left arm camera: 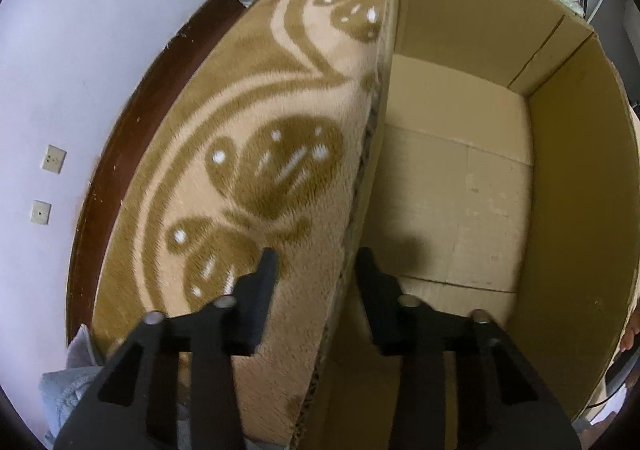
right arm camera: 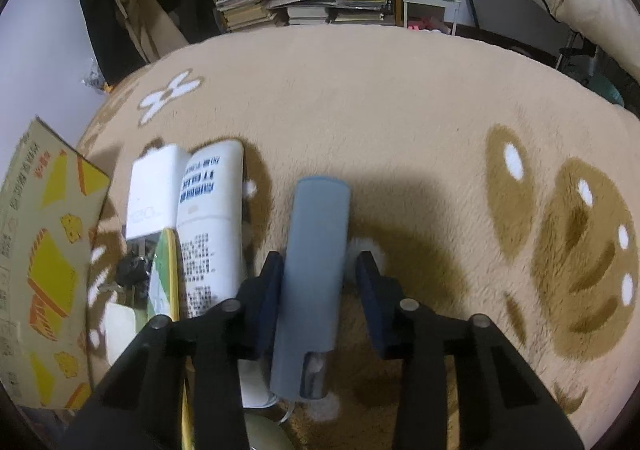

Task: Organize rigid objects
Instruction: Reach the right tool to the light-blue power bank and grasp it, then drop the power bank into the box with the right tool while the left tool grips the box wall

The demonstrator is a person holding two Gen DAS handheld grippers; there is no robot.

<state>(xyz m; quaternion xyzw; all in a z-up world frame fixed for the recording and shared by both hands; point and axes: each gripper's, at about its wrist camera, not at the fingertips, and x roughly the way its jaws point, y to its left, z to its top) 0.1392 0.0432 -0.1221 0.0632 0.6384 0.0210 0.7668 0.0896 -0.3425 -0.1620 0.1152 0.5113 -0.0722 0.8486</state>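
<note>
Right tongs (right arm camera: 318, 264) spread wide, straddling a grey-blue rectangular case (right arm camera: 314, 270); left finger (right arm camera: 267, 290) touching or nearly touching the case's side, right finger (right arm camera: 372, 290) standing clear of it, so nothing clamped; case lying flat and lengthwise on the beige patterned carpet (right arm camera: 400, 110), a dark opening at its near end; just to the left, a white box with printed text and barcodes (right arm camera: 210, 218), a smaller white box (right arm camera: 154, 190) beside that, a green-and-yellow flat item (right arm camera: 164, 278) overlapping them; farther left, a printed cardboard box wall (right arm camera: 44, 270). Left tongs (left arm camera: 318, 266) likewise wide apart and holding nothing, poised over the rim of the open cardboard box (left arm camera: 460, 190), one finger over the carpet (left arm camera: 260, 110), the other over the bare box floor.
</note>
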